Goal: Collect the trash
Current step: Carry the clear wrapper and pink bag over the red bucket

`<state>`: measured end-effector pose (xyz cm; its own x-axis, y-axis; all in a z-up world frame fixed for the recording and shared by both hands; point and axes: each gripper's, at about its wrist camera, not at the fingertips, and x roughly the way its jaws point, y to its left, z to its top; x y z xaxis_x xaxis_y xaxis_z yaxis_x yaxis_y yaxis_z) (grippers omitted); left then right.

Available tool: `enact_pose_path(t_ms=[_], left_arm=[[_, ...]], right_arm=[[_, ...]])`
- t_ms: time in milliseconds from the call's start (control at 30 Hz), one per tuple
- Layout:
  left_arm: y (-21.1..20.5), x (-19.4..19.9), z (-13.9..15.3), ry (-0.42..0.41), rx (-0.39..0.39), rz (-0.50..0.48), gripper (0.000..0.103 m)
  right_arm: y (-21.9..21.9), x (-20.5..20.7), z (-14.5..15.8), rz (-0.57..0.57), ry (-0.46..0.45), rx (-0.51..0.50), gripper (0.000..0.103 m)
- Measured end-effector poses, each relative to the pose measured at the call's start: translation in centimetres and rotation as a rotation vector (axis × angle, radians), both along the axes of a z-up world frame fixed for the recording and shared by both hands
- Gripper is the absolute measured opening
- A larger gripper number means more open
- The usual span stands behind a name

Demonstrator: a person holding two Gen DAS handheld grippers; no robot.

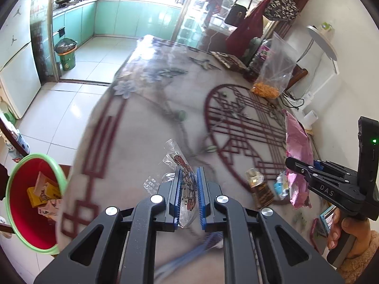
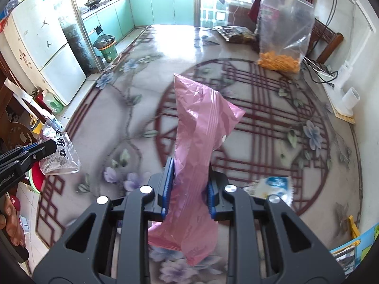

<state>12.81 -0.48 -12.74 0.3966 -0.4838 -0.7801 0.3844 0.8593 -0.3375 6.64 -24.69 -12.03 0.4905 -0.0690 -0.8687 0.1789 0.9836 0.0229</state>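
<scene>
A: What does each hand have?

B: The left gripper (image 1: 188,197) is pinched on a clear wrapper (image 1: 183,177), lifted off the tabletop (image 1: 146,108). The right gripper (image 2: 188,189) is clamped on a pink bag (image 2: 199,127), which stands up ahead of the pads and sags below them.

A: And where does it all go?

B: Likely the red bin (image 1: 30,203) with the green rim, beside the tabletop's left edge. It already holds yellow and pink packets.

A: What could go wrong?

B: I'd say the wrapper is slick and thin, so it could slide out between the pads on the way over. The pink bag is long and floppy; its loose end might drag across the tabletop or miss the rim. Both arms heading for one bin could also bump.

A: Anything left behind?

B: A white-and-blue packet (image 2: 272,185) lies near the right gripper, and a small amber wrapper (image 1: 257,182) beside it.

A: The surface?

B: Glossy, printed with flowers and a dark red lattice circle, with glare at the far end. A zip bag of orange snacks (image 2: 281,35) stands toward the back.

A: The room?

B: A teal kitchen beyond, a white fridge (image 2: 45,47), tiled floor (image 1: 61,101).
</scene>
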Motion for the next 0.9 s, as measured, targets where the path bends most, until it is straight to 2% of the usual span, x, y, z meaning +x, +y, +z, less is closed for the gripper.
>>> enact_pose_path(t_ms=[167, 467, 900], left_arm=[[4.2, 0.4, 0.2, -0.050, 0.054, 0.001, 0.010], [12.3, 1.9, -0.9, -0.029, 0.070, 0.069, 0.010], [21.2, 3.3, -2.5, 0.003, 0.077, 0.201, 0.010]], right_arm=[[4.2, 1.3, -0.1, 0.018, 0.009, -0.003, 0.024], [13.2, 3.7, 0.2, 0.113, 0.016, -0.014, 0.024], [22.8, 6.6, 0.7, 0.263, 0.016, -0.012, 0.024]])
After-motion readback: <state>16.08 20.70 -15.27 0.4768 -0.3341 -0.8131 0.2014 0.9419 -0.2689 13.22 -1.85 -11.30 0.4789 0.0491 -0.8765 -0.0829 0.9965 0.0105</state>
